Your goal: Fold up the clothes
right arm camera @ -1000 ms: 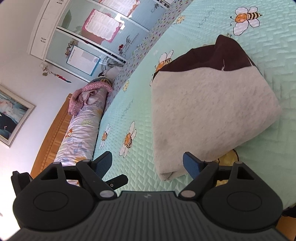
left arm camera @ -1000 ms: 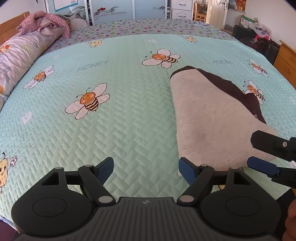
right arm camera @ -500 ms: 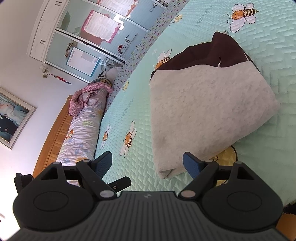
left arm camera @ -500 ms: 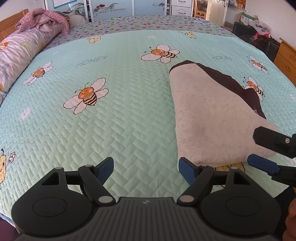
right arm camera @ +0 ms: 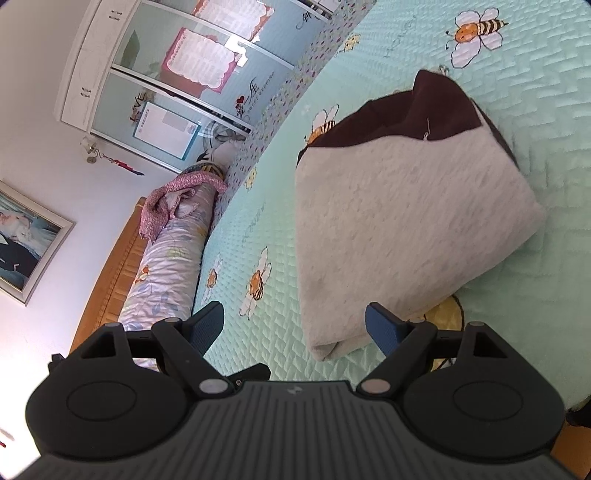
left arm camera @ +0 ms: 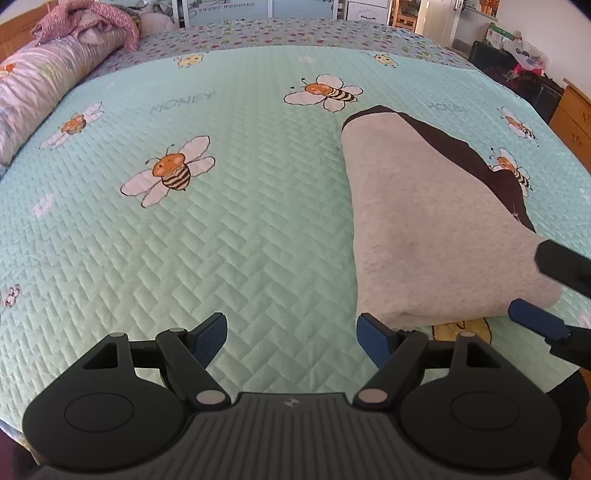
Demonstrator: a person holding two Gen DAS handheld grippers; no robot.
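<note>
Mint-green quilted bedspread with a cartoon bee print [left arm camera: 229,229] covered the whole bed and filled most of both views. A long floral bolster pillow [right arm camera: 166,273] ran along the wooden headboard, a crumpled pink knitted blanket [left arm camera: 85,22] heaped on its far end.

The folded grey fleece garment with dark brown underside [left arm camera: 436,229] lay flat on the bedspread, on the right half of the left wrist view. Its long axis ran away from the cameras, the narrow end far and the wide folded end near the bed's front edge. Brown showed along the far and right margins.

Left gripper [left arm camera: 291,338]: jaws spread wide, nothing between them, hanging over bare bedspread. The garment's near left corner sat just beside its right blue pad [left arm camera: 373,338], contact not clear.

Right gripper [right arm camera: 295,326]: jaws also spread wide and empty. The garment's near corner lay ahead, between the two pads but not pinched. Seen from the left wrist view, its fingers [left arm camera: 535,317] hung at the near right corner.

Judgement: the right hand looked nearer to the near edge. The garment looked mostly folded, so a further fold would probably carry that near end towards the far narrow end.
</note>
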